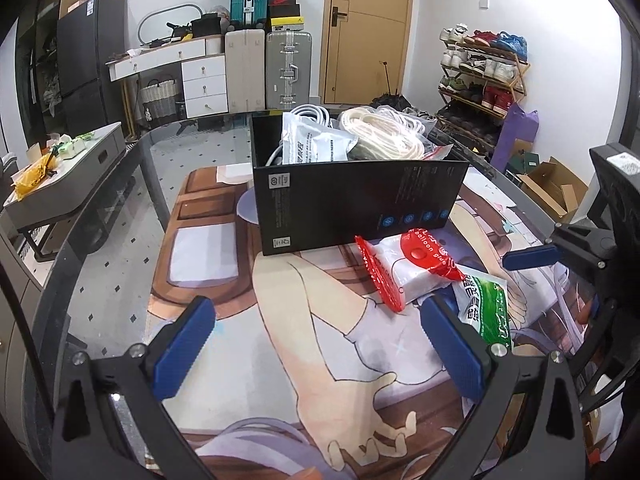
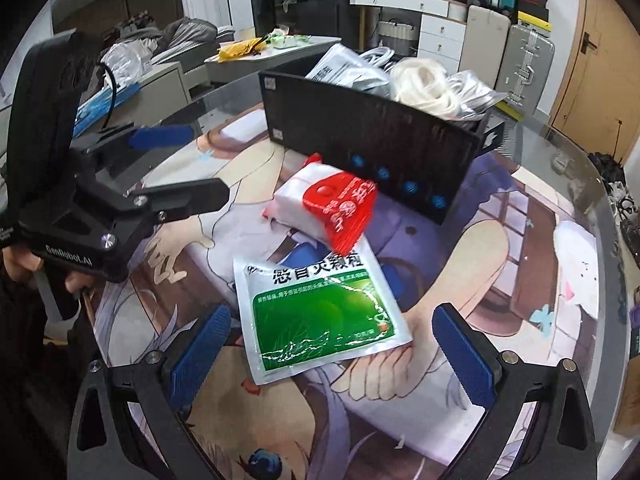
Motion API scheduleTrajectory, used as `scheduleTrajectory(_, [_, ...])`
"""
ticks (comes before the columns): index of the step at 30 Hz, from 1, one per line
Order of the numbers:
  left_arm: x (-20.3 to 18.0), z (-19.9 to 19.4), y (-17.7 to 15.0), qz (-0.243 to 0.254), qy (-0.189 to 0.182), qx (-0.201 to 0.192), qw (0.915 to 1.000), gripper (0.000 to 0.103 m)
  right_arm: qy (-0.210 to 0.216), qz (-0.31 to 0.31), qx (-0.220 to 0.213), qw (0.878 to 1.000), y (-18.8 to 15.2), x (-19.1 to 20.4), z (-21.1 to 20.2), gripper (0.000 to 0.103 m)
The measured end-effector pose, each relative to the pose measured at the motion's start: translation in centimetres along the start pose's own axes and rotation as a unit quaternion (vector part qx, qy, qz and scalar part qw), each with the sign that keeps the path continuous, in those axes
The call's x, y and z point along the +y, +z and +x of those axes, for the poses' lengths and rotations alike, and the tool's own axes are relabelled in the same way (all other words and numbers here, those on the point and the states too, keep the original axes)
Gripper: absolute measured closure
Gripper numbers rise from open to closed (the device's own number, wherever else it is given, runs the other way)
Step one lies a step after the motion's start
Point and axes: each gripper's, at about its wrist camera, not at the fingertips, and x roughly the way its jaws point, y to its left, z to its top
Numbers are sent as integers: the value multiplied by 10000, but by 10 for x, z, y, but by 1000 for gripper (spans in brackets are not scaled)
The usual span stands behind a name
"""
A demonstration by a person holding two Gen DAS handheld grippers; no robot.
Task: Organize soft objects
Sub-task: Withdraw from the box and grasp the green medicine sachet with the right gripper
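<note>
A green-and-white sachet lies flat on the printed mat, its near edge between the spread fingers of my right gripper, which is open and not touching it. Just beyond lies a white bag with a red label, partly on the sachet. Behind both stands a black box holding a white rope coil, a grey pouch and cables. My left gripper hovers open over bare mat, left of the red-labelled bag. The right wrist view shows the left gripper empty.
The printed mat covers a round glass table with a dark rim. A low side table with clutter stands at the left. Suitcases, drawers, a door and a shoe rack line the back wall. Cardboard boxes sit on the floor.
</note>
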Motion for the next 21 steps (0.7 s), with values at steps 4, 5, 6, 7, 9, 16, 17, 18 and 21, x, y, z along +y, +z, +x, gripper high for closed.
scheduleTrajectory(4, [2,1,0,-40,-41,26,10000,0,-67,48,114,9999,1,0,11,1])
scheduleTrajectory(5, [2,1,0,-38,-44,34,10000,0,-88,61,83,9999,2,1,12,1])
scheduleTrajectory(6, [2,1,-1,-33,-43,38,10000,0,-99,107,85,9999,3,-1,14,1])
scheduleTrajectory(7, [2,1,-1,-32,-42,36,10000,0,-121,140,81,9998,4,-2,15,1])
scheduleTrajectory(9, [1,2,-1,-26,-40,32,10000,0,-165,214,63,9996,6,-3,18,1])
scheduleTrajectory(16, [2,2,-1,-25,-33,47,10000,0,-243,314,24,9992,13,-2,27,1])
scheduleTrajectory(17, [2,2,-1,-31,-33,46,10000,0,-255,343,18,9991,15,-2,29,1])
scheduleTrajectory(18, [2,2,-1,-36,-35,48,10000,0,-267,374,12,9989,15,-4,28,1])
scheduleTrajectory(21, [3,2,-1,-58,-42,58,10000,0,-320,463,0,9984,18,-6,29,1])
